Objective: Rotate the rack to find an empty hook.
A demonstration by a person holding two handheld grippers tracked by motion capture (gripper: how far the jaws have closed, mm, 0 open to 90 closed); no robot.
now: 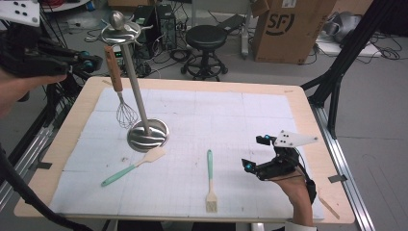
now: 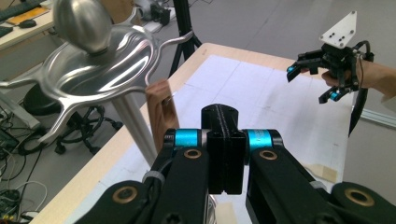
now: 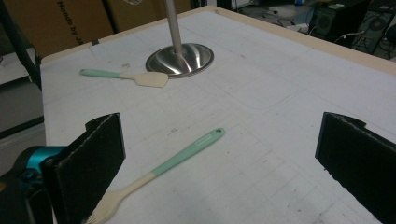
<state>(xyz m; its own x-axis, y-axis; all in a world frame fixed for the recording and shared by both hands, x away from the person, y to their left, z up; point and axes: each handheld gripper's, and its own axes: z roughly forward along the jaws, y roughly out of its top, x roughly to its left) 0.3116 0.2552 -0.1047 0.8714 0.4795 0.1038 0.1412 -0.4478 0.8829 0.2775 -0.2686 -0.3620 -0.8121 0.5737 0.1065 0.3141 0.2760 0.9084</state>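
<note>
A steel utensil stand (image 1: pixel 147 134) rises from a round base on the white mat, and its hooked top (image 2: pixel 100 70) is crowned by a ball. A whisk with a wooden handle (image 1: pixel 114 67) hangs from one hook, wires down. My left gripper (image 1: pixel 89 61) is held in the air just left of the stand's top; its jaws (image 2: pixel 223 116) are shut with nothing between them. The whisk's handle (image 2: pixel 161 109) is just beyond them. My right gripper (image 1: pixel 254 153) stands open above the mat at the front right. A mint-handled brush (image 3: pixel 177 156) lies below and ahead of its pads (image 3: pixel 100 154).
A mint-handled spatula (image 1: pixel 132 167) lies front left of the stand's base, and the brush (image 1: pixel 210 180) lies near the front edge. Beyond the table stand a black stool (image 1: pixel 206 41) and a cardboard box (image 1: pixel 288 26). A black frame leg (image 1: pixel 337 72) rises at the right.
</note>
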